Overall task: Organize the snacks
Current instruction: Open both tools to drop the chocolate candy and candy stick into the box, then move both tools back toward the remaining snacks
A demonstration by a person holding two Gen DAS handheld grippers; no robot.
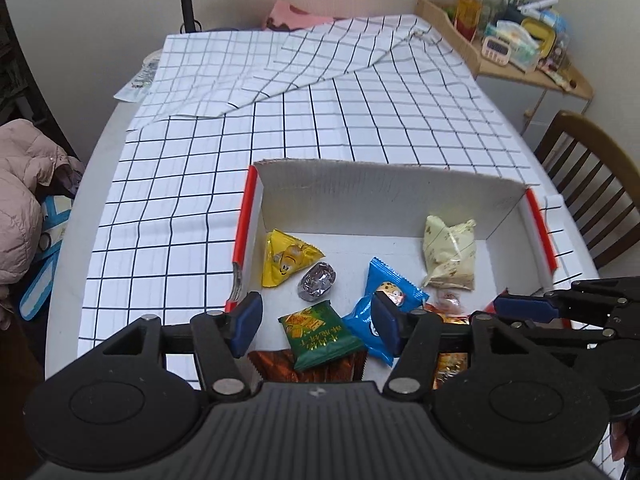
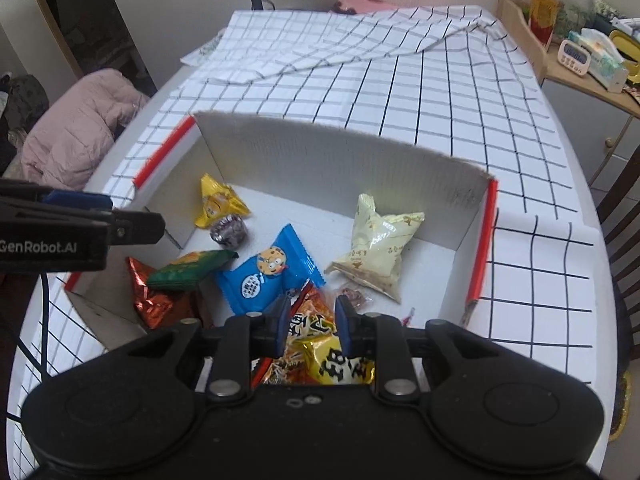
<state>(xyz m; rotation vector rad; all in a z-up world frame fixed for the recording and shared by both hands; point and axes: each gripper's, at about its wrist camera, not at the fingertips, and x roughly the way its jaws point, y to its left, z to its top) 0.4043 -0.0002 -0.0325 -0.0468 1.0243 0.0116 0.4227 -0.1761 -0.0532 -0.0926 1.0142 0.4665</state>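
Note:
A white cardboard box (image 1: 384, 196) (image 2: 320, 152) with red edges holds several snacks: a yellow packet (image 1: 286, 258) (image 2: 216, 204), a foil-wrapped sweet (image 1: 317, 282) (image 2: 229, 232), a green packet (image 1: 320, 332) (image 2: 188, 270), a blue cookie packet (image 1: 380, 320) (image 2: 268, 274), a cream bag (image 1: 450, 254) (image 2: 378, 246) and a brown packet (image 2: 150, 296). My left gripper (image 1: 316, 320) is open above the green packet. My right gripper (image 2: 311, 322) hangs partly open over an orange-and-yellow snack bag (image 2: 320, 356), with a gap at each pad; it also shows in the left wrist view (image 1: 524, 306).
The box sits on a round white table under a checked cloth (image 1: 320, 112) (image 2: 440, 92). A wooden chair (image 1: 592, 184) stands at the right, a cluttered wooden shelf (image 1: 516, 40) at the back right, and a pink jacket (image 2: 76, 128) at the left.

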